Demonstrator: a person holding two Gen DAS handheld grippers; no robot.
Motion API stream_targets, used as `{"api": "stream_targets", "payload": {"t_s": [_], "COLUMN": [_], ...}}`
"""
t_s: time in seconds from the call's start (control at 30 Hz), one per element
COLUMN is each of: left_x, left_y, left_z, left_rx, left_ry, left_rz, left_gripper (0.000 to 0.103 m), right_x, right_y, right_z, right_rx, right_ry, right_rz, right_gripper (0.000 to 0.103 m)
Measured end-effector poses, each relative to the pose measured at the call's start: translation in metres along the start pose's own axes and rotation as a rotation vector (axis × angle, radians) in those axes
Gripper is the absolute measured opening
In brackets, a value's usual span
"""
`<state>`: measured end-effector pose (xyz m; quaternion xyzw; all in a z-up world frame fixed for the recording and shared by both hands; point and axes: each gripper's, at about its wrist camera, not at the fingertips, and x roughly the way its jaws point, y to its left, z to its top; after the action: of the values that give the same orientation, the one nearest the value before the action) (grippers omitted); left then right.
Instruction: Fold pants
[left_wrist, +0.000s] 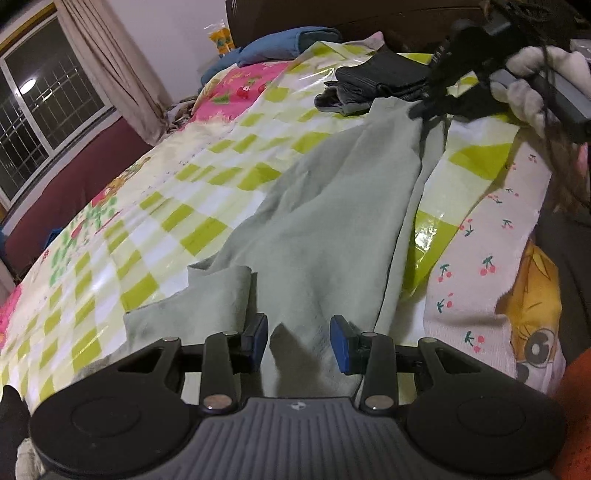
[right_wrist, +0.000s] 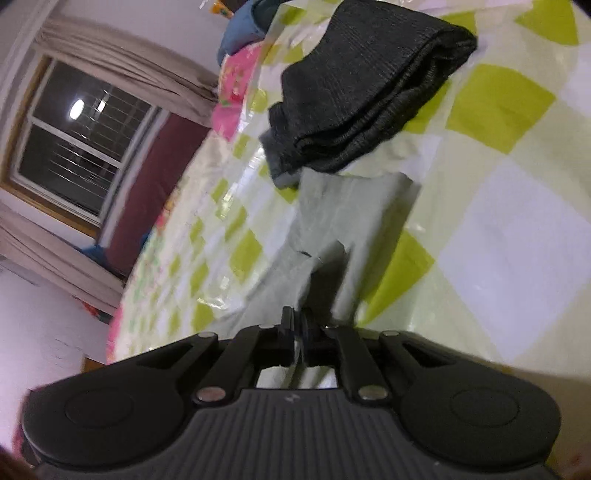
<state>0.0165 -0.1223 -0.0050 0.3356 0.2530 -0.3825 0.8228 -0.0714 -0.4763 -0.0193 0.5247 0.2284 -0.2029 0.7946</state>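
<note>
Pale green pants (left_wrist: 325, 206) lie stretched lengthwise on a bed covered with a shiny green-and-white checked sheet (left_wrist: 207, 155). One end of the pants reaches up to a stack of folded dark clothes (left_wrist: 380, 79) near the headboard; the other end lies by the left claw (left_wrist: 300, 341).

The left claw hovers low over the near end of the pants, its two blue-padded fingers (left_wrist: 341, 341) spread wide apart with the cloth lying between them, gripping nothing. A small flap of the pants is turned up just left of this claw.

The right claw (right_wrist: 295, 328) is closed tight, its fingers pressed together on the edge of the pants (right_wrist: 332, 221), just short of the dark clothes (right_wrist: 369, 85). From the left camera it (left_wrist: 424, 107) appears at the far end of the pants.

A curtained window (left_wrist: 48, 99) stands left of the bed, and a blue pillow (left_wrist: 288, 40) lies beyond the dark clothes.
</note>
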Motion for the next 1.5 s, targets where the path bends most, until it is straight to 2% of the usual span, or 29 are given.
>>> {"api": "stream_targets", "payload": {"t_s": [0.1,0.17,0.2,0.27,0.33,0.4,0.47,0.5,0.57,0.6,0.7,0.73,0.83,0.97,1.03,1.1,1.17,1.27,1.33,1.43,1.47,1.5], "left_x": [0.001,0.002,0.002,0.001,-0.003,-0.009,-0.011,-0.01,-0.005,-0.002,0.006,0.005,0.004,0.005,0.005,0.004,0.001,0.0,0.004,0.011,0.011,0.01], "left_y": [-0.001,-0.002,-0.003,-0.005,-0.006,-0.006,-0.005,-0.005,-0.008,-0.011,-0.019,-0.022,-0.024,-0.022,-0.022,-0.022,-0.021,-0.016,-0.016,-0.021,-0.023,-0.024], "left_z": [0.004,0.006,0.006,0.009,0.011,0.013,0.016,0.017,0.017,0.016,0.013,0.011,0.009,0.011,0.013,0.013,0.016,0.02,0.021,0.016,0.014,0.012], "left_rx": [-0.004,0.0,0.002,0.018,0.036,0.043,0.039,0.037,0.033,0.033,0.053,0.062,0.073,0.061,0.058,0.069,0.073,0.05,0.038,0.051,0.059,0.063], "left_ry": [0.002,0.002,0.0,-0.005,-0.017,-0.035,-0.045,-0.046,-0.04,-0.033,-0.01,-0.01,-0.005,-0.004,-0.008,-0.013,-0.031,-0.049,-0.047,-0.025,-0.019,-0.016], "left_rz": [0.003,0.005,0.005,0.004,0.011,0.014,0.007,0.005,0.0,-0.006,-0.015,-0.015,-0.027,-0.017,-0.017,-0.014,-0.006,-0.006,-0.009,-0.018,-0.018,-0.018], "left_gripper": [0.052,0.052,0.052,0.052,0.052,0.052,0.052,0.053,0.053,0.053,0.053,0.053,0.053,0.053,0.053,0.053,0.053,0.053,0.055,0.055,0.055,0.055], "right_x": [0.009,0.016,0.021,0.026,0.022,0.004,-0.022,-0.032,-0.036,-0.03,-0.002,0.002,-0.003,0.003,0.003,0.003,-0.003,-0.019,-0.019,0.004,0.006,0.004], "right_y": [-0.001,-0.002,-0.001,0.002,0.015,0.036,0.056,0.061,0.052,0.041,-0.001,-0.013,-0.024,-0.019,-0.013,-0.002,0.01,0.024,0.017,-0.009,-0.016,-0.021], "right_z": [0.009,0.014,0.017,0.022,0.028,0.034,0.038,0.039,0.038,0.036,0.025,0.021,0.017,0.024,0.025,0.028,0.031,0.043,0.045,0.042,0.039,0.036], "right_rx": [0.039,0.065,0.081,0.083,0.053,0.011,-0.063,-0.088,-0.091,-0.085,-0.049,-0.026,0.024,0.011,-0.017,-0.077,-0.112,-0.119,-0.119,-0.11,-0.098,-0.079], "right_ry": [0.009,0.02,0.029,0.022,0.009,-0.04,-0.129,-0.166,-0.176,-0.154,-0.063,-0.035,-0.046,-0.052,-0.073,-0.079,-0.1,-0.193,-0.218,-0.116,-0.112,-0.118], "right_rz": [0.04,0.064,0.065,0.027,0.042,0.143,0.242,0.25,0.19,0.144,-0.081,-0.101,-0.049,-0.057,-0.085,-0.114,-0.059,0.031,-0.002,-0.131,-0.167,-0.159], "right_gripper": [0.03,0.032,0.031,0.003,0.004,0.004,0.003,0.003,0.004,0.004,0.006,0.005,0.006,0.011,0.004,0.003,0.003,0.003,0.004,0.008,0.008,0.008]}}
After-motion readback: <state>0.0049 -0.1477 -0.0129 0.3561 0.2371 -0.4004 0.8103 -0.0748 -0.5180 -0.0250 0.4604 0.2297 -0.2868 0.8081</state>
